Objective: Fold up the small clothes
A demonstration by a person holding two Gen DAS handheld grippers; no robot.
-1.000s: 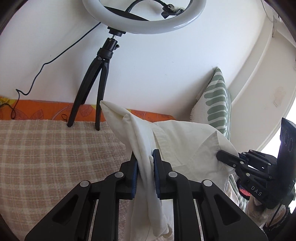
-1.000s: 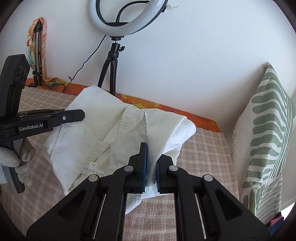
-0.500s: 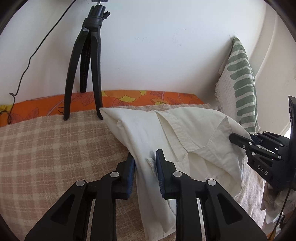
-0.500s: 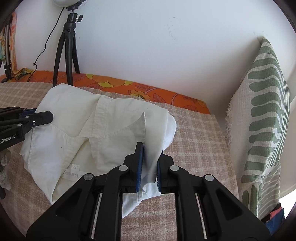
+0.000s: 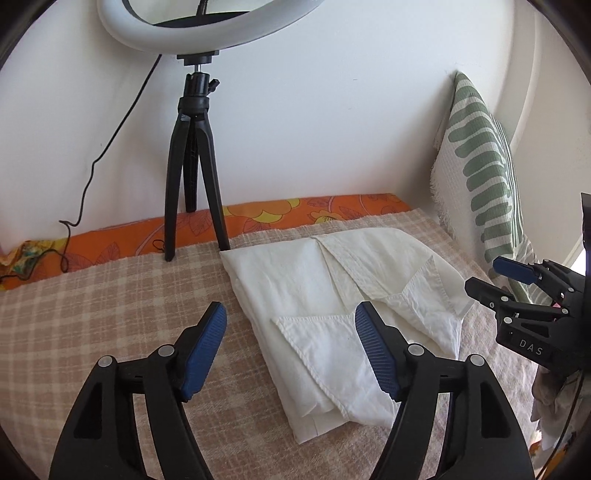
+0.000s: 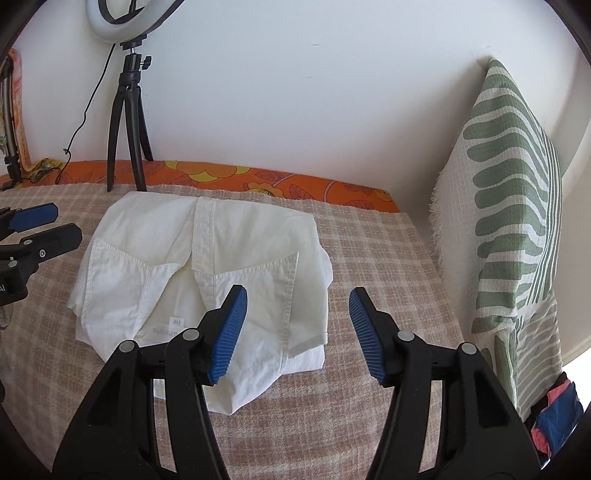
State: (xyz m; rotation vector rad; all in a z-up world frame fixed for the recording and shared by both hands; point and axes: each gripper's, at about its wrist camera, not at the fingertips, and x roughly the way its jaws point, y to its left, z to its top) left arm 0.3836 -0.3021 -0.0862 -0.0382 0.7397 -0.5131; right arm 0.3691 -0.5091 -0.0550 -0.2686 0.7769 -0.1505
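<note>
Your left gripper (image 5: 290, 343) and right gripper (image 6: 297, 328) are both hanging spread wide, gripping nothing; the white shirt (image 6: 207, 266) is lying folded, apparently only needing tidying

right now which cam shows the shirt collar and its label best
The right wrist view: the white shirt faces it, both collar points spread and the neck label in sight. The left wrist view takes the shirt from the side, collar foreshortened, label hidden.

the folded shirt (image 6: 207, 273) lies on the blanket (image 6: 369, 266) at mid-frame. behind it, upper left, the tripod (image 6: 127, 125) stands under the ring light (image 6: 129, 18). a pillow (image 6: 517, 206) leans at the right edge.
</note>
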